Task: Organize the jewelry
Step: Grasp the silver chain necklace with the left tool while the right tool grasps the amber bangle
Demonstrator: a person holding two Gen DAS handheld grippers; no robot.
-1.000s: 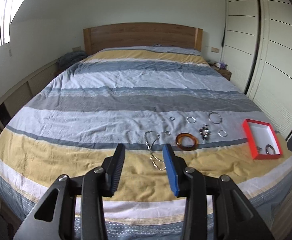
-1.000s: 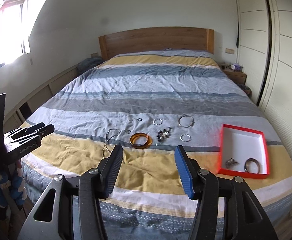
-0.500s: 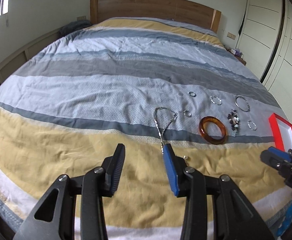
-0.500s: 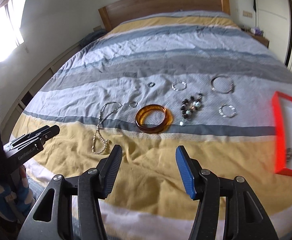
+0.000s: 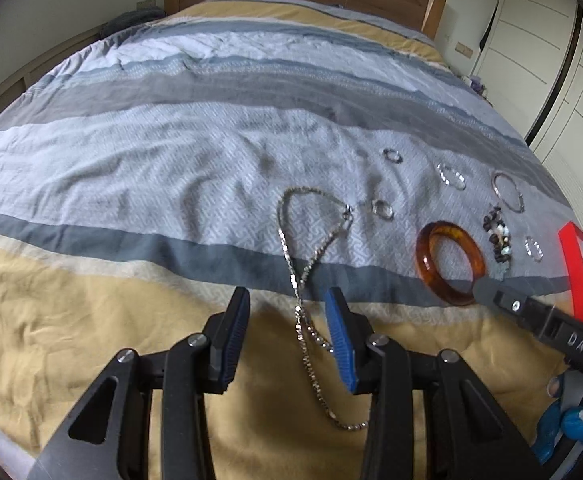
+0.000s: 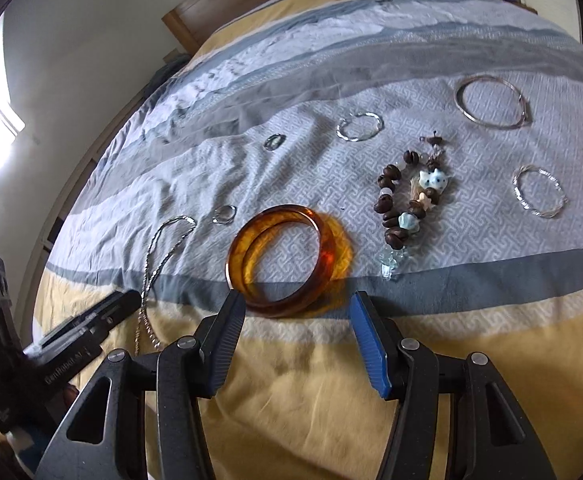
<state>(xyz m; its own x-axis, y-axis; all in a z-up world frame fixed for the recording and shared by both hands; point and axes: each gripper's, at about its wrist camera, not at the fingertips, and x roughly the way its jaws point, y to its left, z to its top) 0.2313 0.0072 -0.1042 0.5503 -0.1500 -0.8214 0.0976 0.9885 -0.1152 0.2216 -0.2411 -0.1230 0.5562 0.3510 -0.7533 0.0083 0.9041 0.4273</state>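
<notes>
Bed [image 5: 139, 168], striped cover, jewelry laid out. Left tongs [image 5: 287, 312], wide apart, now lowered from their earlier height to straddle the silver chain necklace [image 5: 297, 280]. Right tongs [image 6: 297, 316], wide apart, moved in from farther back, now at the near rim of the amber bangle [image 6: 281, 256]. Beaded bracelet [image 6: 405, 200] just right. Red box [image 5: 579, 264] at far right.

So over the last second I've dropped both grippers way down toward the bed [image 5: 171, 184]. Left gripper [image 5: 287, 300] now has the silver chain [image 5: 303, 264] running right between its spread fingers. Right gripper [image 6: 297, 304] has closed in on the amber bangle [image 6: 283, 256], fingers spread just short of it, near the foot edge.
</notes>
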